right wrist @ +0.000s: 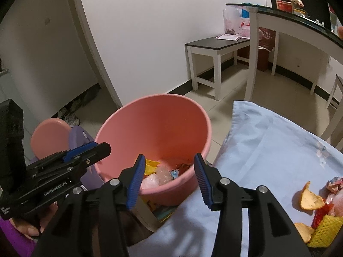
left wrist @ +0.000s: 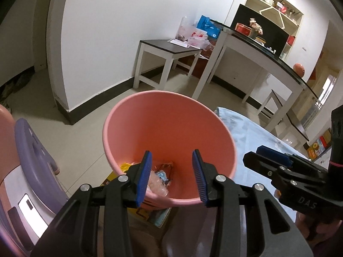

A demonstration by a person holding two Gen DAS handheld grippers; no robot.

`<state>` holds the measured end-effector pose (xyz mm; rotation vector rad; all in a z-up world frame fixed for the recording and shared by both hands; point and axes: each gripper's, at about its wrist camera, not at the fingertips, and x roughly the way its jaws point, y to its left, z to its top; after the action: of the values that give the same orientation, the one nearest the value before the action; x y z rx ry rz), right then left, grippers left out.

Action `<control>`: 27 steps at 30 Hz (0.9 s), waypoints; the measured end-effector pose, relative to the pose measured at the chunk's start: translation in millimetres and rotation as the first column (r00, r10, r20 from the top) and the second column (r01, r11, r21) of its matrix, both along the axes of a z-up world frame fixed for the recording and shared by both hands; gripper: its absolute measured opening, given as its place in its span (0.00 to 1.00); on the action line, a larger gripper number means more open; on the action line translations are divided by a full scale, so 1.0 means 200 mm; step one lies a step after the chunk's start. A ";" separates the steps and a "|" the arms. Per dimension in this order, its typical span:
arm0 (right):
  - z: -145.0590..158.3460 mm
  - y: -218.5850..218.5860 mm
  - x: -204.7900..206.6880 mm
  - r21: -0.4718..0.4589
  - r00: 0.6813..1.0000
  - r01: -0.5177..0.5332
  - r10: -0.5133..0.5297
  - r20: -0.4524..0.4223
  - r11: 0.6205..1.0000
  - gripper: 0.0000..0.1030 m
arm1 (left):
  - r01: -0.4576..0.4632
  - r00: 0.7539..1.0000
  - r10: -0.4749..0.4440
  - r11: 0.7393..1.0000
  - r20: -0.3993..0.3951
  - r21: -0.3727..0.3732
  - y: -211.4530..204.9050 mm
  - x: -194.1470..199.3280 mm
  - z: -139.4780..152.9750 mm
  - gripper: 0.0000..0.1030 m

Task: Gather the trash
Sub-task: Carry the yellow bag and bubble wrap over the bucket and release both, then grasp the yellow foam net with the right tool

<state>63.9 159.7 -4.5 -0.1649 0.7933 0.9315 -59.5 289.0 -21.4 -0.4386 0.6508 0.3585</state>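
1. Pale floor tiles and a white wall are being shown behind a pink bin (left wrist: 169,128), which is standing on the floor just beside a table draped in a light blue cloth (right wrist: 268,150).
2. Collected trash is being held at the bottom of the bin: a yellow wrapper (right wrist: 151,167), crumpled clear plastic (right wrist: 158,177) and a small printed packet (left wrist: 165,169) (details are being lost in shadow).
3. More trash is being left on the cloth at the right: orange peels (right wrist: 310,199) and a yellow foam net (right wrist: 325,231), together with a crumpled wrapper, well apart from the bin.
4. Both claws are being held above the bin's near rim. Nothing is being gripped by the left gripper (left wrist: 172,175), whose jaws are being kept apart; the right gripper (right wrist: 169,182) is likewise being held with parted, empty jaws.
5. A risk is being judged: the peels could be dropped on the floor during the carry, since they are curved and thin and could slip from the ribbed pads.
6. The bin could also be being nudged or tipped if its rim is being caught by a low gripper.
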 end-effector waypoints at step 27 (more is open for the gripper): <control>0.02 -0.88 0.02 0.009 0.964 0.266 -0.266 -0.007 0.964 0.47 | 0.258 0.966 -0.258 0.964 -0.006 0.068 -0.54 0.16 0.07 0.38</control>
<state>68.5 -16.1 -1.1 -0.0453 0.7945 0.6817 -27.9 181.0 -7.8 -0.2840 0.6818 0.1323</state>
